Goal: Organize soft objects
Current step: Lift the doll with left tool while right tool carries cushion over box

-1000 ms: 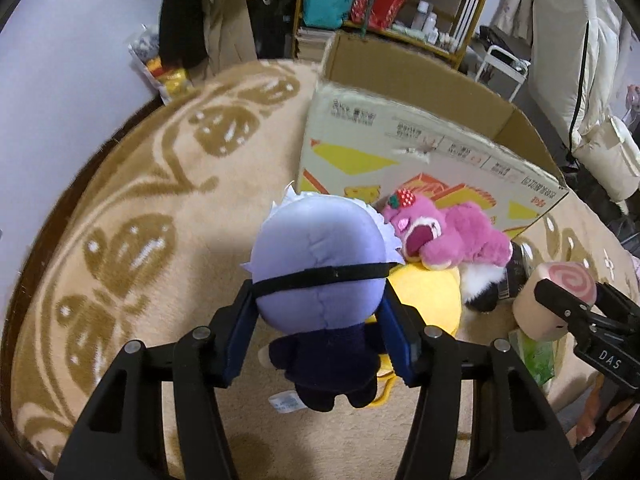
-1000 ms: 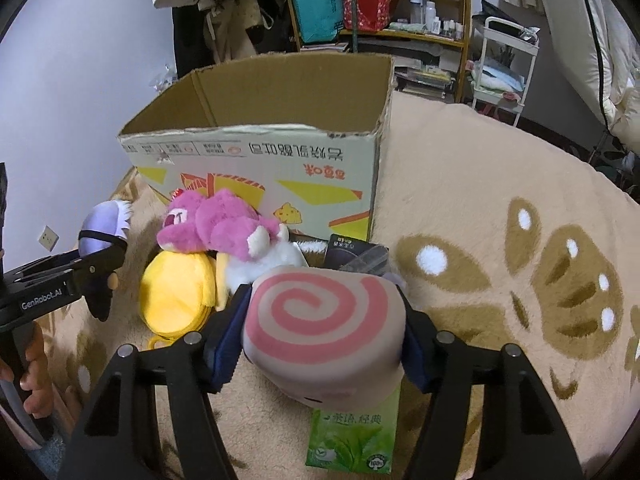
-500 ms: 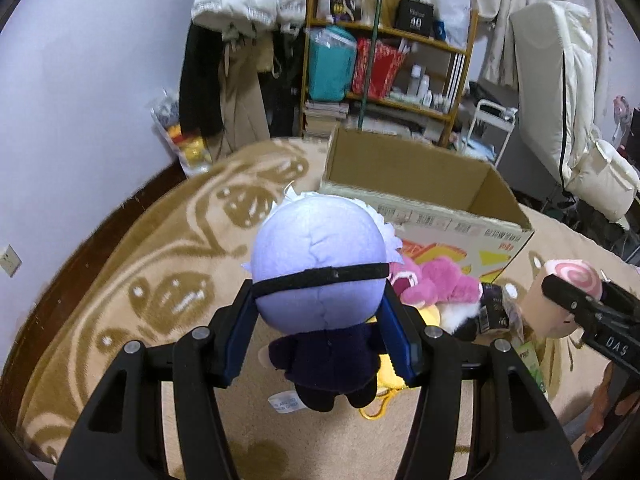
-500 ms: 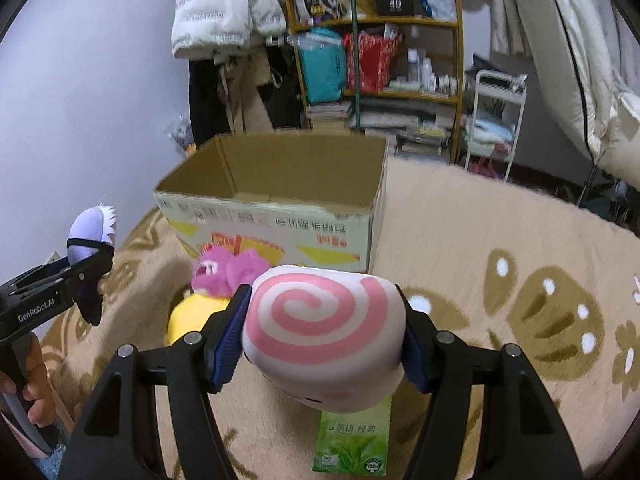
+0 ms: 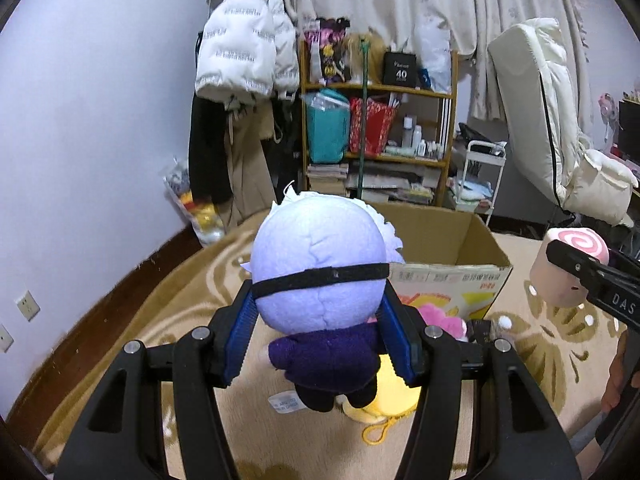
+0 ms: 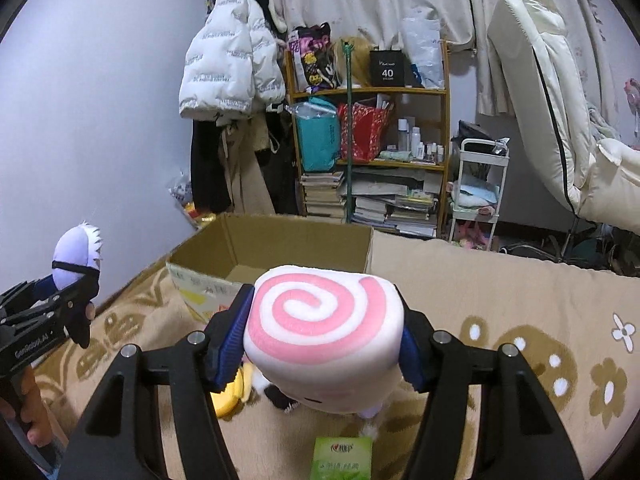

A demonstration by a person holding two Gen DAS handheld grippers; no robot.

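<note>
Left wrist view: the left claw (image 5: pixel 320 340) clamps the purple-haired doll (image 5: pixel 320 280) aloft in front of the open cardboard box (image 5: pixel 452 272) on the rug (image 5: pixel 180 320). Right wrist view: the right claw (image 6: pixel 324 348) grips the pink swirl plush (image 6: pixel 324 332) above the rug, with the box just beyond.

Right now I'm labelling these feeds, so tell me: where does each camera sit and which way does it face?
Left wrist: sits behind the left tongs, facing the cardboard box and shelf; both black arms show, gripping the blindfolded doll.
Right wrist: sits behind the right tongs, facing the same way; its arms grip the pink swirl plush.
Shared: box, shelf, white jacket, and each other's tongs with its toy.
</note>
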